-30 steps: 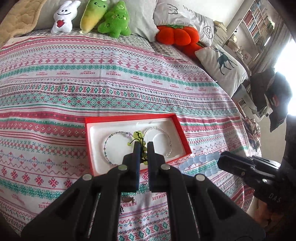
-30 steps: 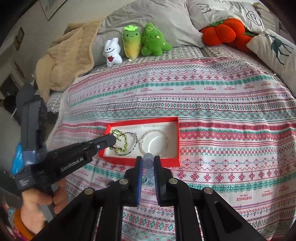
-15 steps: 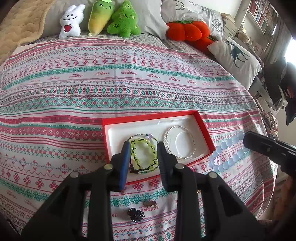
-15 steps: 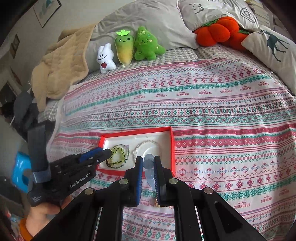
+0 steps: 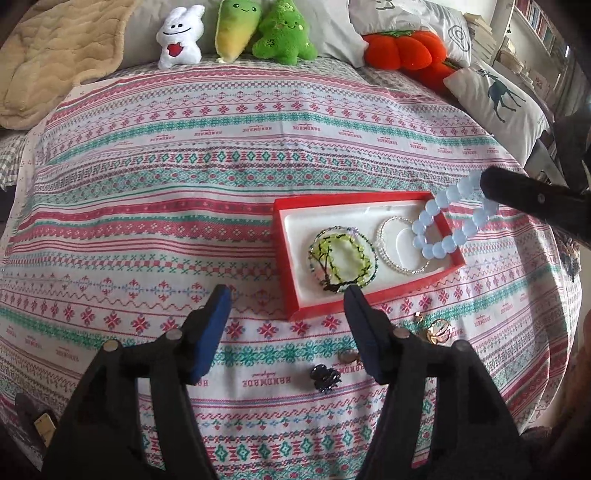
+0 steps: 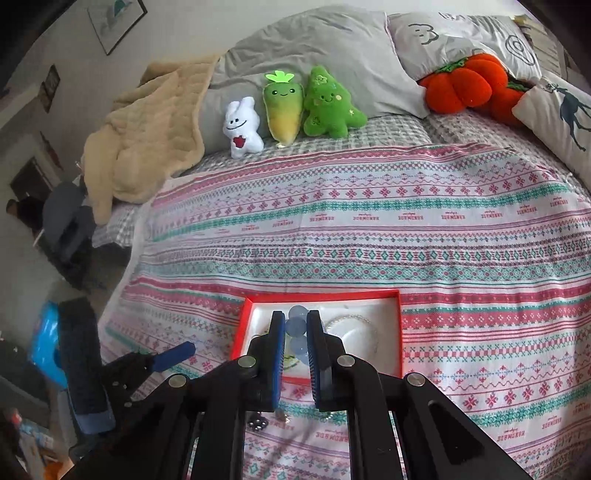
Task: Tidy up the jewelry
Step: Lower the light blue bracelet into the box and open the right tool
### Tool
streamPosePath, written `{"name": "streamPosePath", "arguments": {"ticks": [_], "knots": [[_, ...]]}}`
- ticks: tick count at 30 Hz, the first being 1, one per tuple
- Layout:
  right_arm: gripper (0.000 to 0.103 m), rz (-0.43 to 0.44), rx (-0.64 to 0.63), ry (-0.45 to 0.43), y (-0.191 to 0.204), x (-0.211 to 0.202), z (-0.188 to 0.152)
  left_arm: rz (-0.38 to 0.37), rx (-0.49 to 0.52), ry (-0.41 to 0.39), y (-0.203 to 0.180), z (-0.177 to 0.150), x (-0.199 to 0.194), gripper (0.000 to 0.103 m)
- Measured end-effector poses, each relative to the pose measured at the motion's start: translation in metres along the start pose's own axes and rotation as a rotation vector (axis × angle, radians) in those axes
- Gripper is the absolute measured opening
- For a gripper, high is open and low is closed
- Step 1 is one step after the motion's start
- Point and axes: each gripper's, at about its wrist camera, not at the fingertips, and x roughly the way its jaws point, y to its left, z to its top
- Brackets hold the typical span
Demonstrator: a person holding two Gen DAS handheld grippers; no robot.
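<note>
A red box (image 5: 290, 273) with a white liner lies on the patterned bedspread. In it lie a green bead bracelet (image 5: 341, 256) over a dark thin one, and a clear bead bracelet (image 5: 395, 245). My left gripper (image 5: 286, 297) is open and empty, just in front of the box. My right gripper (image 6: 295, 325) is shut on a pale blue bead bracelet (image 5: 448, 221) and holds it hanging over the box's right end (image 6: 397, 332); its beads (image 6: 297, 326) show between the fingers.
Small loose pieces lie on the bedspread in front of the box: a black hair clip (image 5: 325, 376), a brown clip (image 5: 347, 356), gold earrings (image 5: 437, 330). Plush toys (image 5: 236, 31), an orange pumpkin cushion (image 5: 399, 50) and pillows line the far end.
My left gripper let go of the green bracelet in the box, opened wide and drew back to the left. My right gripper carried the blue bracelet up over the box.
</note>
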Motion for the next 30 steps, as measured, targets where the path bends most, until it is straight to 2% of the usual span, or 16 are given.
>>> {"name": "streamPosePath", "arguments": {"ticks": [4,10,15,21,24,25,27,28,30], "knots": [[0.012,0.016,-0.02,0.027,0.008,0.023,-0.002,0.003,-0.024,0.039,0.006,-0.006,0.004,0.066],[0.012,-0.08,-0.022,0.082,-0.01,0.051,-0.008,0.005,-0.008,0.045,0.002,-0.01,0.004,0.066],[0.012,-0.142,-0.005,0.101,-0.032,0.057,-0.011,0.01,0.005,0.053,-0.001,-0.011,0.007,0.066],[0.014,-0.194,-0.021,0.116,-0.036,0.059,-0.014,0.016,0.02,0.055,-0.004,-0.011,0.008,0.066],[0.02,-0.201,-0.044,0.124,-0.034,0.055,-0.016,0.017,0.025,0.057,-0.005,-0.012,0.008,0.066],[0.027,-0.208,-0.053,0.127,-0.033,0.052,-0.017,0.018,0.028,0.058,-0.005,-0.012,0.007,0.067],[0.049,-0.217,-0.066,0.128,-0.032,0.046,-0.021,0.018,0.029,0.061,-0.006,-0.014,0.007,0.068],[0.064,-0.219,-0.07,0.121,-0.031,0.042,-0.023,0.018,0.029,0.061,-0.006,-0.015,0.006,0.07],[0.065,-0.222,-0.089,0.102,-0.029,0.033,-0.027,0.016,0.03,0.066,-0.006,-0.017,0.005,0.072]]}}
